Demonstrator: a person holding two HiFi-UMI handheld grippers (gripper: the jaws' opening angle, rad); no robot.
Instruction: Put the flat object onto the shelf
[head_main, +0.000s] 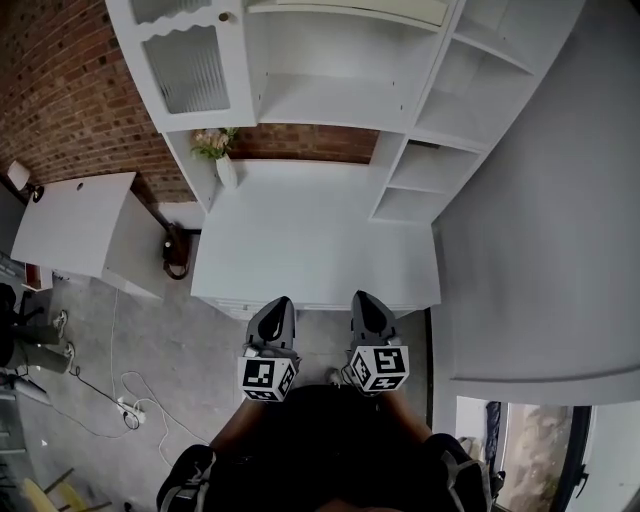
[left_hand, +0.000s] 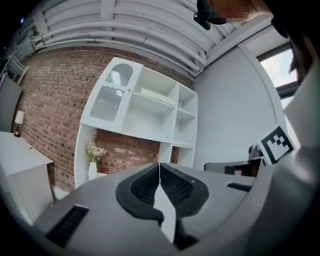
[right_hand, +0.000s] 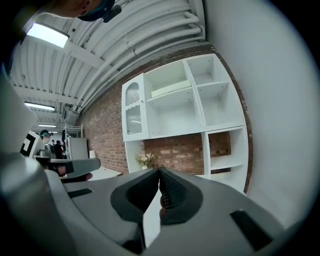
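Observation:
A pale flat board lies on an upper shelf of the white shelf unit; it also shows as the flat board in the right gripper view and as a cream slab at the head view's top edge. My left gripper and right gripper hang side by side just before the front edge of the white desk top. The left gripper is shut with its pads meeting and nothing between them. The right gripper is shut the same way, empty.
A small vase of flowers stands at the desk's back left. A glass cabinet door closes the unit's upper left. A white side table stands to the left, with cables on the floor. A grey wall rises on the right.

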